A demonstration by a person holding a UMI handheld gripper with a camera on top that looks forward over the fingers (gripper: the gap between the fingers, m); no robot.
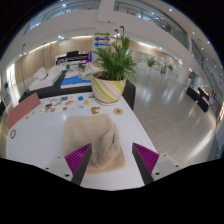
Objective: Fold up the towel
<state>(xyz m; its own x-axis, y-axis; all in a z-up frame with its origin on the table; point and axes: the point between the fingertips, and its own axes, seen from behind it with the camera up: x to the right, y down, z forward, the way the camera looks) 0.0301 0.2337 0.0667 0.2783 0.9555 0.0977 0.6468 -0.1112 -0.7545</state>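
A beige towel (92, 140) lies bunched on the white table (45, 135), just ahead of my fingers and reaching between them. My gripper (113, 157) is open: the left pad (80, 157) touches or overlaps the towel's near left edge, and the right pad (146, 156) stands apart from it over bare table. Nothing is held between the pads.
A potted green plant (112, 72) in a yellow-and-white pot stands beyond the towel. Small round coasters and cards (75, 100) lie left of the pot, and a reddish board (22, 110) sits at the table's far left. The table's right edge (150, 135) runs beside the right finger, with open floor beyond.
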